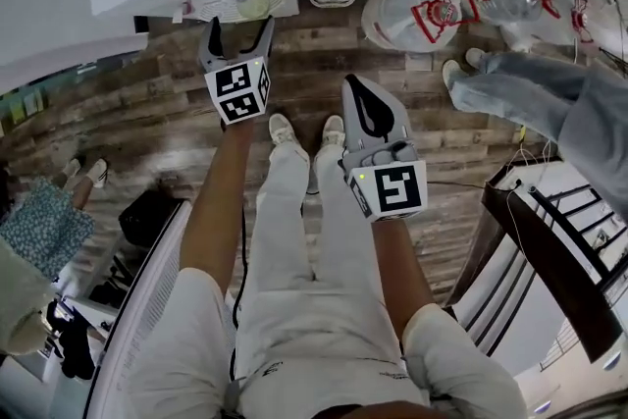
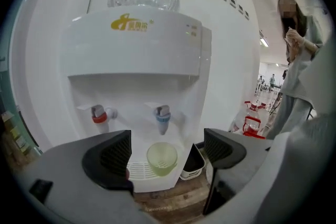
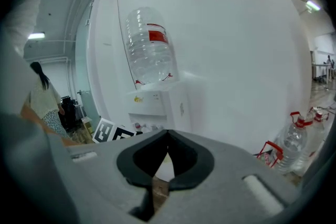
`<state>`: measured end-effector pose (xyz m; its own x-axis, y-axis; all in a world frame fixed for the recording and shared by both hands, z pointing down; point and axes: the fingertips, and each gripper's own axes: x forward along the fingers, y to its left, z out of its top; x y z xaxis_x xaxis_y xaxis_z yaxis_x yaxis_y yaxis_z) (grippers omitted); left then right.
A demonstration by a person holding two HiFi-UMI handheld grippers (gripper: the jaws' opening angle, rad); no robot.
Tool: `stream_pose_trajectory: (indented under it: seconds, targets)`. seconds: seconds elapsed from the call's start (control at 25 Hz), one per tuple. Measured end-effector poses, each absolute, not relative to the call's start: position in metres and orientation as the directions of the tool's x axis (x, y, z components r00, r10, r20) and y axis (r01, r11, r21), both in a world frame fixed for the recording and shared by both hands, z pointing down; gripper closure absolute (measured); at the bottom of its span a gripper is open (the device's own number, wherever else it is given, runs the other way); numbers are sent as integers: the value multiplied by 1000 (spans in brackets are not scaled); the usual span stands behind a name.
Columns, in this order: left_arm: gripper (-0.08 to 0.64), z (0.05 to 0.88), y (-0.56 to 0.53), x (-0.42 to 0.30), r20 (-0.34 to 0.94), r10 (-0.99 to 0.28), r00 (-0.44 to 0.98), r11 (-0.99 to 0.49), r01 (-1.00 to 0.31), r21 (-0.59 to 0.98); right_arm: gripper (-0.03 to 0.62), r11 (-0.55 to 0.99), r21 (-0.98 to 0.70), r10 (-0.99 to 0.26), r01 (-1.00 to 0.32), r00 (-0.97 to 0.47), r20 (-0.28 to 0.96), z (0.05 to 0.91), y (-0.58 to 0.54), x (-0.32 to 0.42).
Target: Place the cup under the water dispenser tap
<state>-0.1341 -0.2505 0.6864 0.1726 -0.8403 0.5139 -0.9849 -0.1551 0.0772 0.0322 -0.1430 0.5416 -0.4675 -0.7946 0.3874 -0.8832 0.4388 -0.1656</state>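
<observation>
Sitting near right edge of drip tray, under blue tap: green cup. Left hand-held gripper wide, empty; right hand-held gripper closed.

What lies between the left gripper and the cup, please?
Nothing stands between them. In the left gripper view, the open left gripper faces the cup across only bare drip tray and wooden floor.

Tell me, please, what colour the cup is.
Pale green cup, clearest in the left gripper view.
</observation>
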Motion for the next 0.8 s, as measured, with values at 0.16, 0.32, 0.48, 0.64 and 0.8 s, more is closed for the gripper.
stream_pose_trajectory:
  seconds: [0.16, 0.32, 0.48, 0.64, 0.8]
  targets:
    - [157, 653, -235, -134, 503, -848, 168, -141, -986, 91, 592, 444, -179, -792, -878, -478, 381, 523, -134, 29]
    - [187, 612, -222, -131, 475, -865, 163, -131, -986, 100, 592, 446, -181, -793, -876, -481, 374, 504, -128, 27]
    - [235, 565, -203, -123, 442, -882, 165, -133, -986, 102, 592, 444, -183, -795, -877, -480, 370, 482, -119, 28]
    - [291, 513, -179, -118, 410, -898, 159, -127, -986, 105, 592, 445, -192, -798, -875, -485, 359, 454, -108, 27]
    - [367, 458, -159, -117, 357, -922, 151, -122, -987, 103, 592, 451, -202, -806, -869, -494, 325, 417, -101, 24]
